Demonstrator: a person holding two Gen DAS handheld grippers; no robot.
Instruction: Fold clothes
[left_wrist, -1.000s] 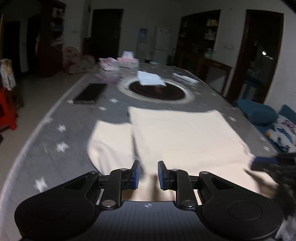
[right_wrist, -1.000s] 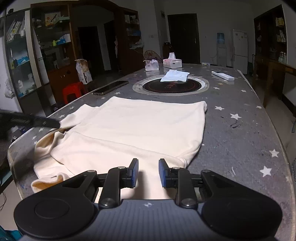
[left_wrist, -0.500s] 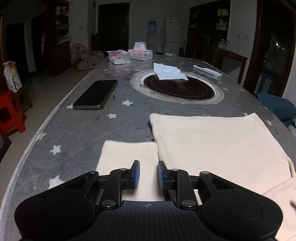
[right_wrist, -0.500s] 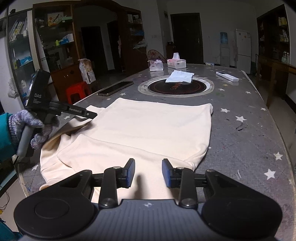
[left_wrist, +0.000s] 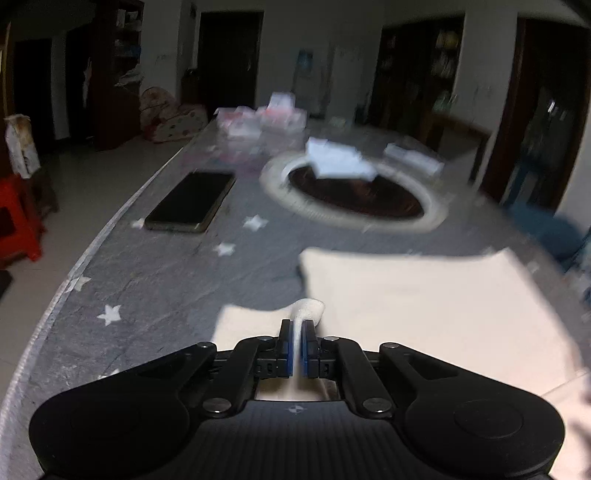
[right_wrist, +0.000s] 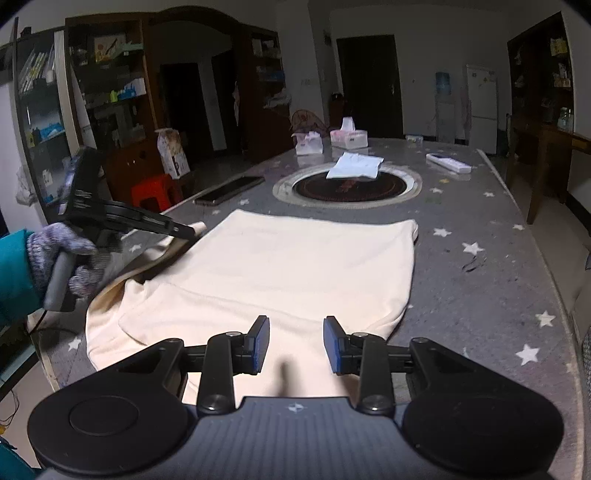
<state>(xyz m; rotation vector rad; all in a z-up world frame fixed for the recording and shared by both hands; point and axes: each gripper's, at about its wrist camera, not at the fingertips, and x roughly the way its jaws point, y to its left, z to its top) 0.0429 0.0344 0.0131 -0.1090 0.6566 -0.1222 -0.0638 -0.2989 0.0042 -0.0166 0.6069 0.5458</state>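
A cream garment (right_wrist: 295, 266) lies spread on the grey star-patterned table (right_wrist: 480, 295); it also shows in the left wrist view (left_wrist: 424, 306). My left gripper (left_wrist: 297, 332) is shut on a fold of the garment's sleeve (left_wrist: 308, 308), which bunches up between the blue pads. From the right wrist view the left gripper (right_wrist: 184, 232) sits at the garment's left edge, lifting the sleeve. My right gripper (right_wrist: 295, 343) is open and empty, over the garment's near hem.
A black phone (left_wrist: 190, 201) lies on the table's left side. A round inset hob (right_wrist: 347, 186) with a white cloth (right_wrist: 356, 166) on it sits mid-table. Tissue boxes (right_wrist: 349, 136) and a white remote (right_wrist: 448, 162) lie beyond. A red stool (right_wrist: 155, 190) stands left.
My left gripper has closed on the sleeve and raised it. My right gripper has opened wider and stays over the near hem.
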